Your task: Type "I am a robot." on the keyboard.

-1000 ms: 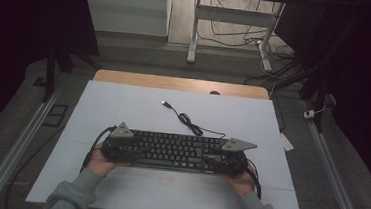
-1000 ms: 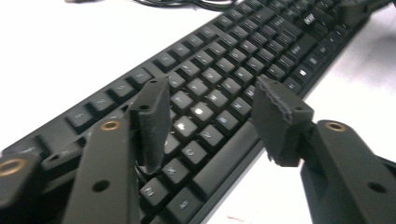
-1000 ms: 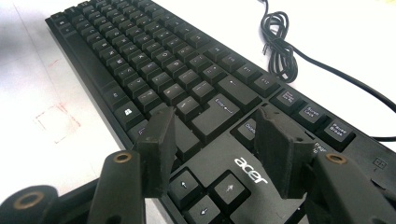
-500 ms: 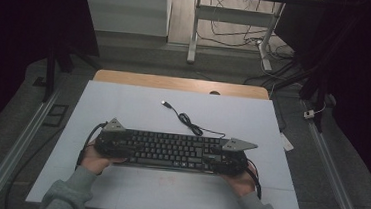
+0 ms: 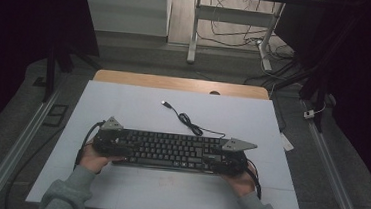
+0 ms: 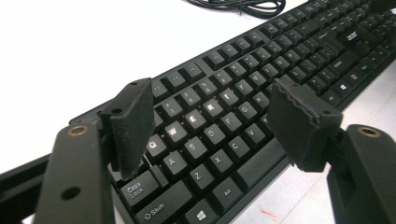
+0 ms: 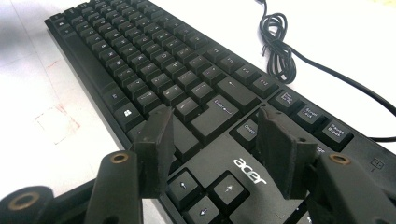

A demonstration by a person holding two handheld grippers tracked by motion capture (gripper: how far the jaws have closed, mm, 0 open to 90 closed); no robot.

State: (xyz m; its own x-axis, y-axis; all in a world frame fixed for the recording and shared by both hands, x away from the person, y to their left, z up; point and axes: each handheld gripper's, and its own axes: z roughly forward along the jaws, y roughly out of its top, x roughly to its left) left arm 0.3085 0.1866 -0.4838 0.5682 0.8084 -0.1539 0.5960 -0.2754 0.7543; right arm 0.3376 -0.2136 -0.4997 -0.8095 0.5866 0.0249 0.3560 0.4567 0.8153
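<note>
white table (image 5: 123, 104), metal desk legs (image 5: 194, 30)

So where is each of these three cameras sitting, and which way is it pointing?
High view: above the person's side, looking forward and down at the table; forearms, left gripper, right gripper.
Left gripper view: on the left gripper, facing the QWERTY end; open jaws.
Right gripper view: on the right gripper, facing the arrow-key end; open jaws.
Shared: keyboard, cable.

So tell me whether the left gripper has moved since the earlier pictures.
Yes. In the high view the left gripper slid a little left along the black keyboard, toward the white table's left edge.
</note>
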